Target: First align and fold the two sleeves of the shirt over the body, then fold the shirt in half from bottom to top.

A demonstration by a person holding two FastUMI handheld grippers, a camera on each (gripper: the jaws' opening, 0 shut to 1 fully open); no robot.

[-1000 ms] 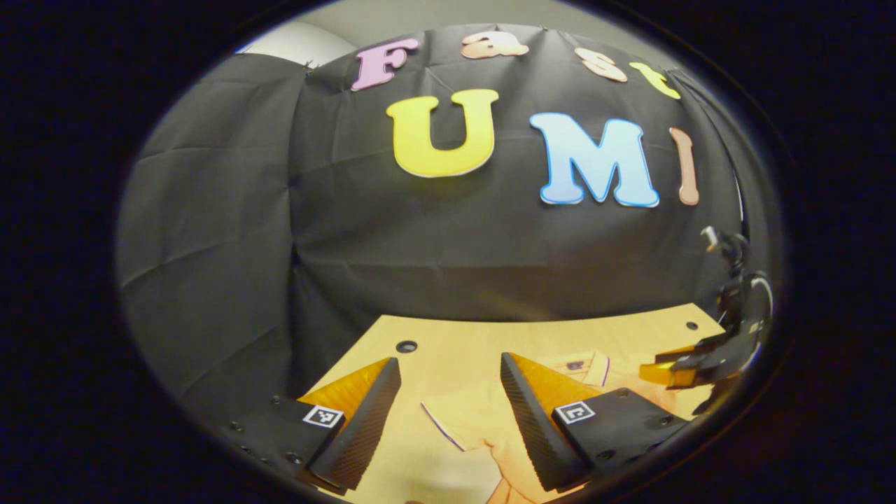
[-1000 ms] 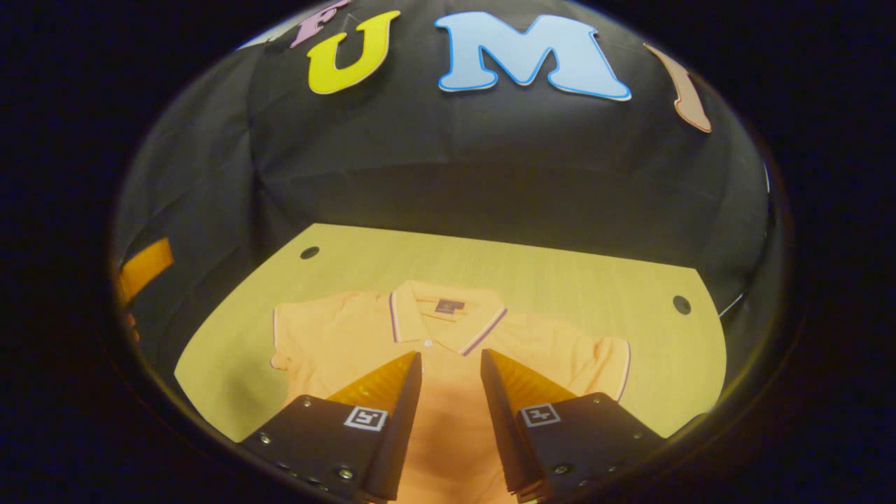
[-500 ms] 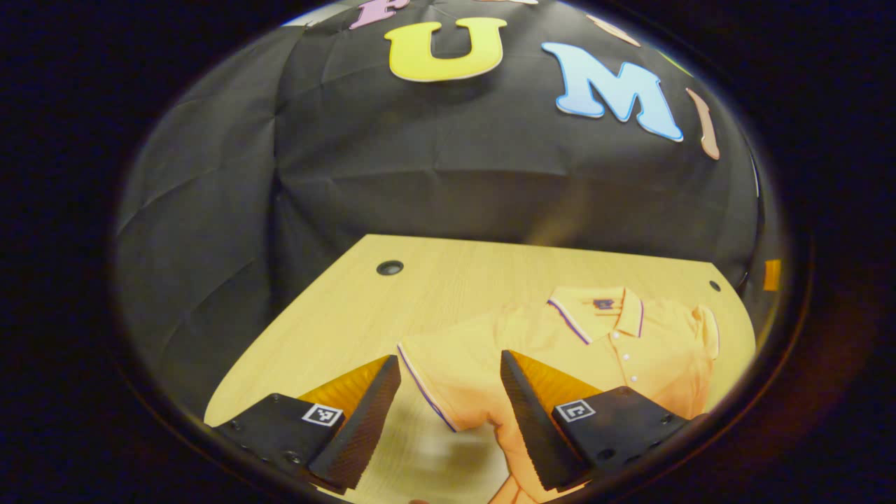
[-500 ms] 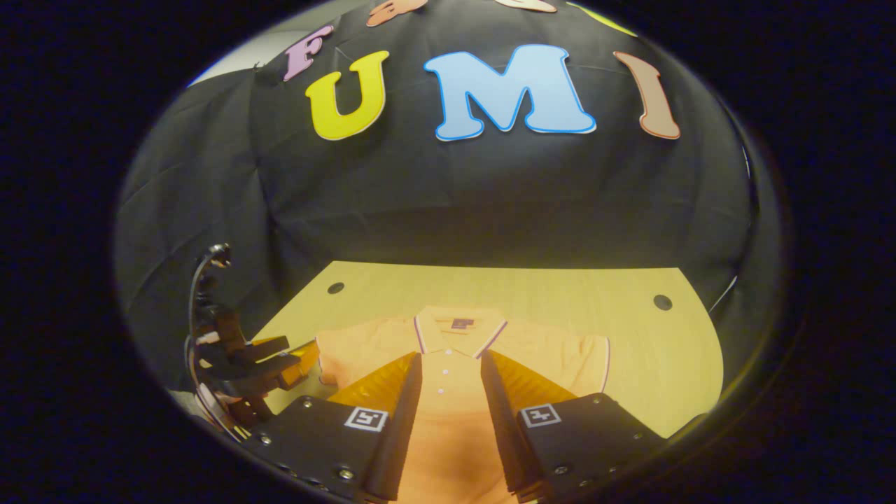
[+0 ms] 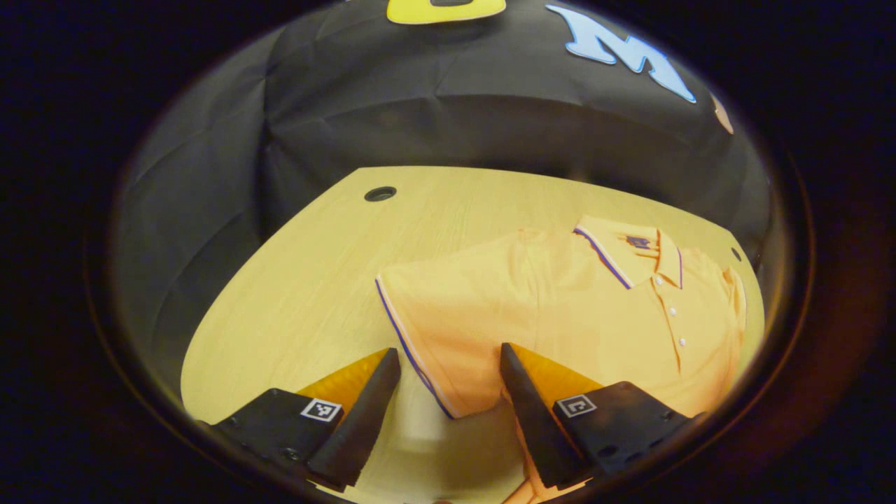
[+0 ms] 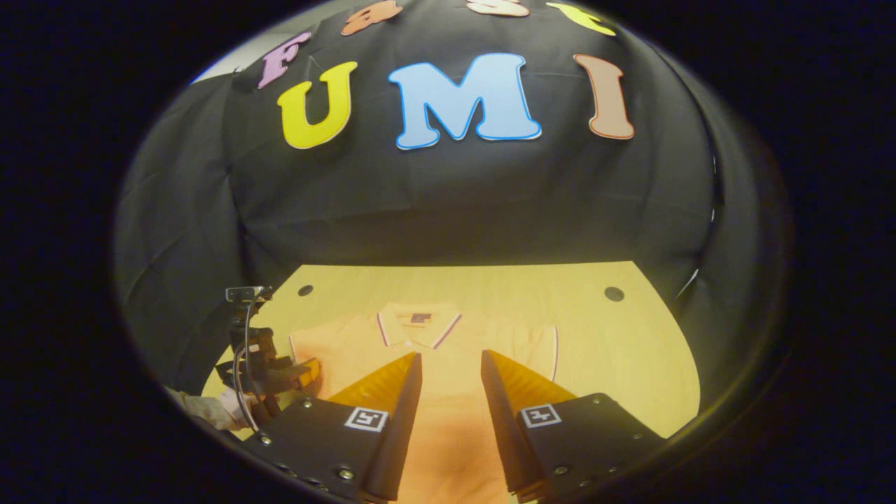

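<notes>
Wooden table (image 6: 630,336) holds shirt (image 6: 448,350) flat, collar toward wall.

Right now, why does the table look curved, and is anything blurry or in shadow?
Left gripper view: the fisheye lens bows the table edge; the shirt is sharp, with a smeared patch near the left gripper. Right gripper view: dimmer, and the shirt darkens between the right gripper fingers.

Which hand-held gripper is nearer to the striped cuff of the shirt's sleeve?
Left. The left hand-held gripper is open right at the striped sleeve cuff. The right hand-held gripper hovers over the shirt's body, away from that cuff.
</notes>
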